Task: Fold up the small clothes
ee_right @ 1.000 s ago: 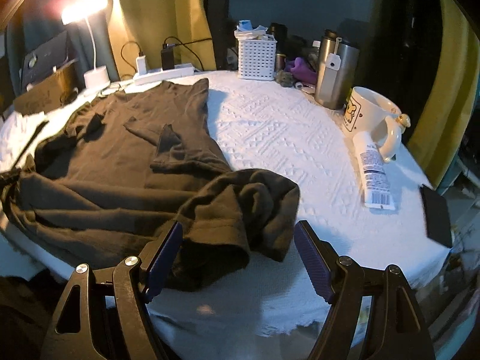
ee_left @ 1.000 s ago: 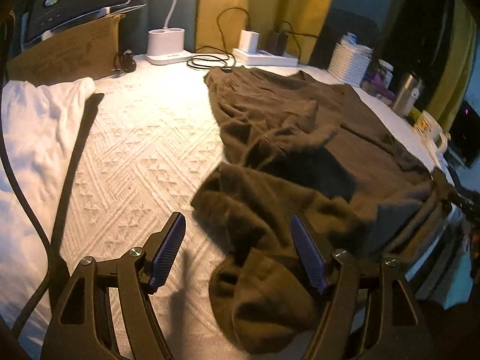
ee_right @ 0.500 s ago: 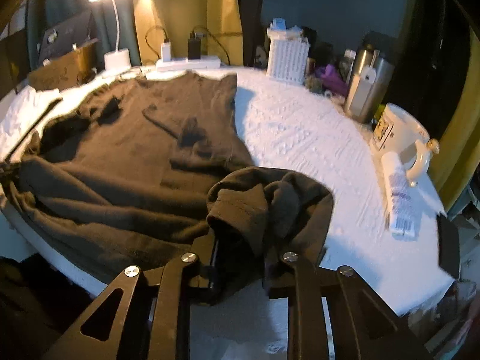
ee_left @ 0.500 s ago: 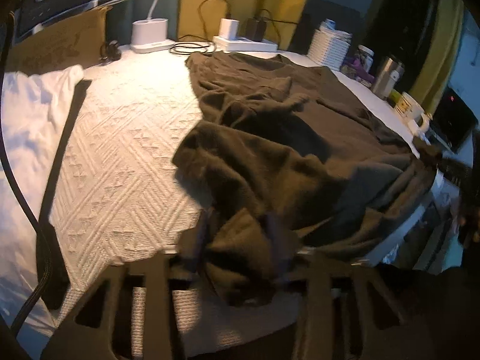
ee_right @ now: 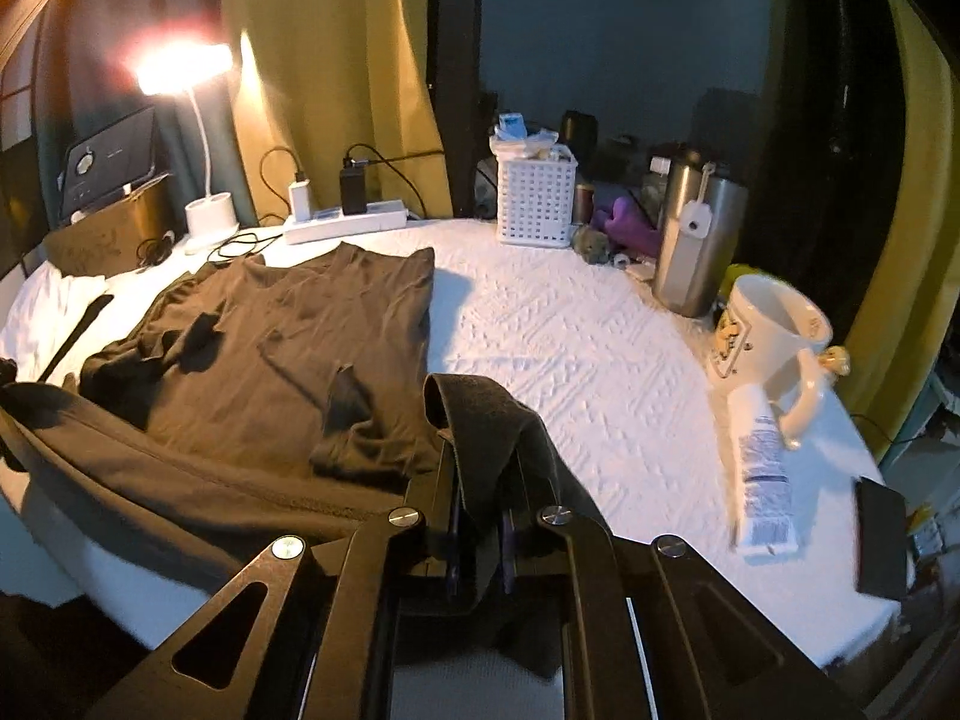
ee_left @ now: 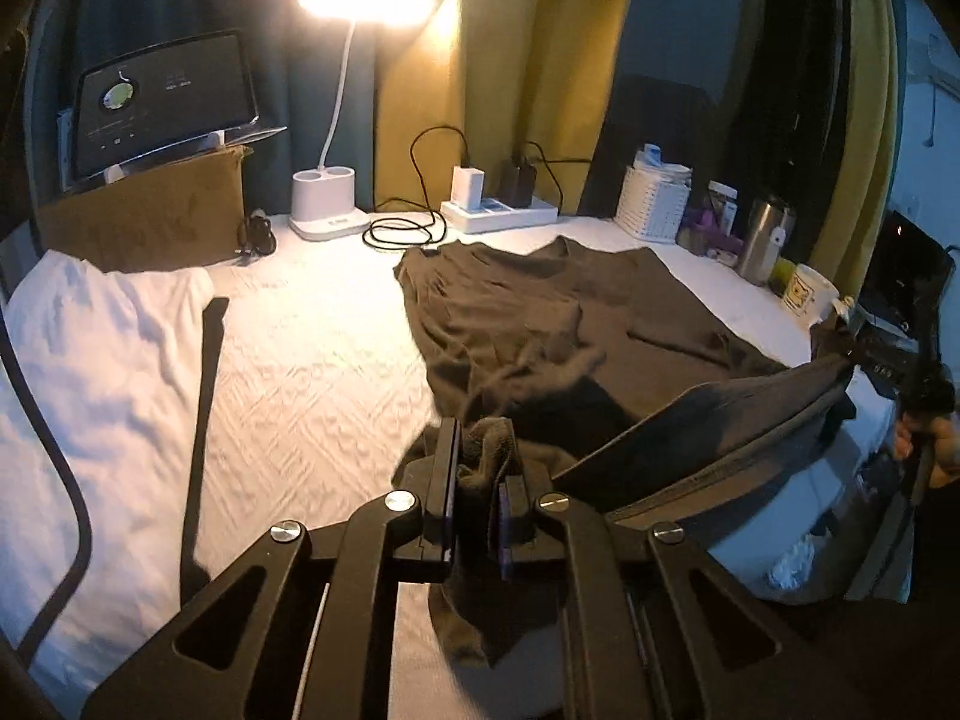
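A dark brown shirt [ee_left: 540,312] lies spread on the white textured tablecloth [ee_left: 312,372]; it also shows in the right wrist view [ee_right: 258,348]. My left gripper [ee_left: 477,498] is shut on a bunched corner of the shirt's near hem. My right gripper [ee_right: 480,516] is shut on the other near corner, with cloth draped over its fingers. The hem [ee_left: 750,414] is lifted and stretched taut between the two grippers above the table's front edge. The far part of the shirt still rests on the table.
A white cloth [ee_left: 90,372] lies at the left. At the back stand a lit desk lamp [ee_left: 327,210], a power strip [ee_left: 498,213] with cables and a white basket [ee_right: 534,198]. At the right are a steel tumbler [ee_right: 696,240], a mug [ee_right: 768,330], a tube [ee_right: 762,480] and a phone [ee_right: 879,534].
Both grippers, open a second ago, closed on the shirt's near corners, then lifted and pulled them apart, so the hem now hangs taut above the table edge.
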Available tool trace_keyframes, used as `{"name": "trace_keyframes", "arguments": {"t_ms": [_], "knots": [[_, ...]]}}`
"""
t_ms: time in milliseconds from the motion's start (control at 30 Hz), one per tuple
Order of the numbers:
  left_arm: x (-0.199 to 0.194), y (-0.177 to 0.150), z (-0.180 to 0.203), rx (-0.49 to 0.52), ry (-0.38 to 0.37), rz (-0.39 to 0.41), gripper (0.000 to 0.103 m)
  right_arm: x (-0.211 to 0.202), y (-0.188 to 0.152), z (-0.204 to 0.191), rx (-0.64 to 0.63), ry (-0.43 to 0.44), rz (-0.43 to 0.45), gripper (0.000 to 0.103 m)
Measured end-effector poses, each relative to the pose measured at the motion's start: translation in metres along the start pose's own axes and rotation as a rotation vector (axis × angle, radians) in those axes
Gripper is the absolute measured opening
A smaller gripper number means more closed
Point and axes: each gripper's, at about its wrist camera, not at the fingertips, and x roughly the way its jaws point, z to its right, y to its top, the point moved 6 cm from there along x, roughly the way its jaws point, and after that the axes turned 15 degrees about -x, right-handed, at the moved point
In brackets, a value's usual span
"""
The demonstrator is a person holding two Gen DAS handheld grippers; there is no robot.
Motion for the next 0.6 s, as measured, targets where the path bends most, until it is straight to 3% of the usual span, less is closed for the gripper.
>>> {"name": "trace_keyframes", "arguments": {"t_ms": [233, 300, 333, 367, 500, 600], "knots": [[0.056, -0.001, -0.022, -0.06, 0.064, -0.1, 0.01, 0.048, -0.018, 0.003, 0.028, 0.045, -0.092, 0.014], [0.058, -0.002, -0.024, -0.064, 0.068, -0.118, 0.011, 0.047, -0.02, 0.007, 0.021, 0.017, -0.093, 0.042], [0.057, -0.004, -0.024, -0.063, 0.072, -0.125, 0.014, 0.044, -0.021, 0.012, 0.023, -0.004, -0.094, 0.08], [0.055, -0.005, -0.028, -0.062, 0.084, -0.128, 0.017, 0.04, -0.022, 0.018, 0.037, -0.019, -0.084, 0.097], [0.04, -0.009, -0.042, -0.081, 0.112, -0.117, 0.047, 0.019, -0.022, 0.036, 0.043, -0.028, -0.044, 0.097], [0.026, -0.012, -0.05, -0.096, 0.119, -0.107, 0.051, 0.004, -0.026, 0.047, 0.017, -0.042, -0.038, 0.097]]}}
